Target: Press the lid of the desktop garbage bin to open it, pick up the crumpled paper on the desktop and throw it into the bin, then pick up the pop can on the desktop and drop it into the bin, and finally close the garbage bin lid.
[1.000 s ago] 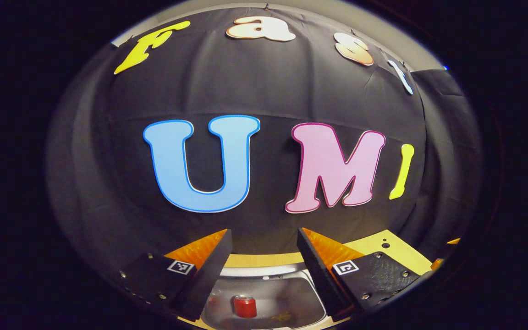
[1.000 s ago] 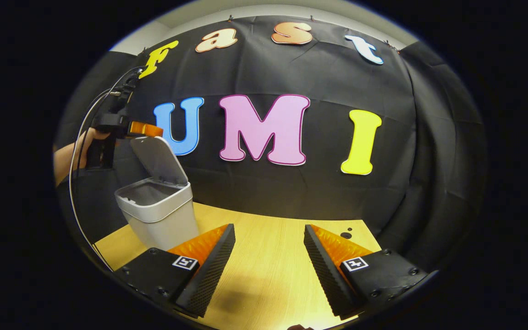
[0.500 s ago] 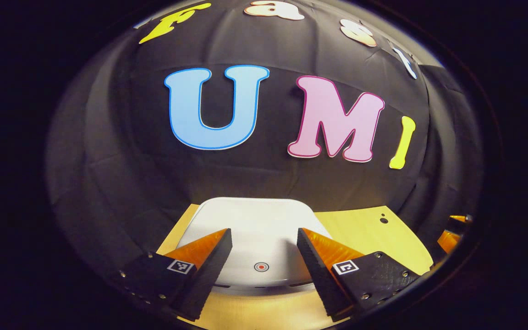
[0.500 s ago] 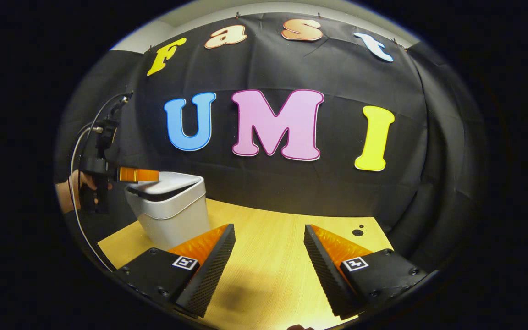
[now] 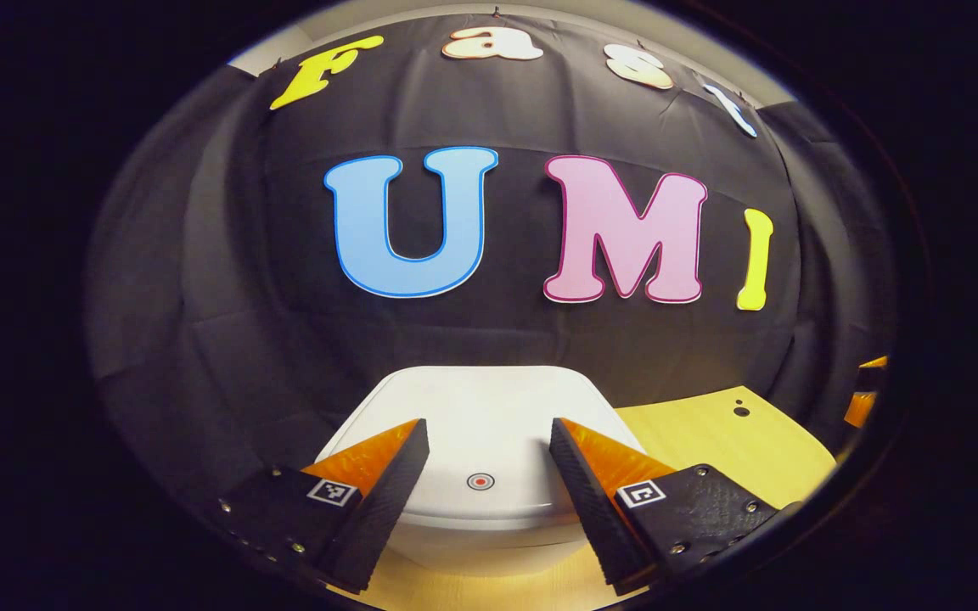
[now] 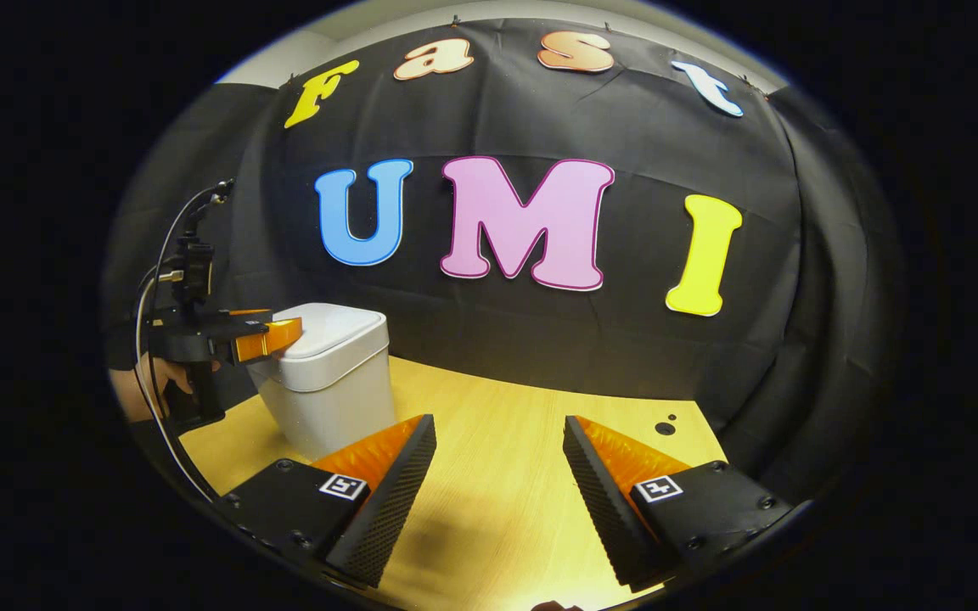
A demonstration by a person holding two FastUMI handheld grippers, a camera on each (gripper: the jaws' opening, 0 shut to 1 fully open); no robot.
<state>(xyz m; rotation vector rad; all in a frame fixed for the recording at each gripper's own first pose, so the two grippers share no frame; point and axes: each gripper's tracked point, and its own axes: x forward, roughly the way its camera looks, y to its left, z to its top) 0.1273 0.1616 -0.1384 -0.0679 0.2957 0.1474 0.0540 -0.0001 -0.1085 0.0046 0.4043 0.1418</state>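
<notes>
Closed bin (image 6: 332,373) on a wooden table (image 6: 506,475), black cloth wall (image 6: 540,339) behind.
Left gripper (image 5: 489,433) spread wide over the lid (image 5: 480,407); right gripper (image 6: 497,428) wide, empty; hand (image 6: 145,386) at 9 o'clock partly cut off.

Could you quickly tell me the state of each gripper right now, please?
Left gripper: open, holding nothing, fingers over the shut bin lid.
Right gripper: open, holding nothing, above the table.

Left tongs (image 5: 489,433) level, fingers spread wide, gripped from below by a hand (image 6: 154,386); right tongs (image 6: 497,428) likewise spread, empty.
</notes>
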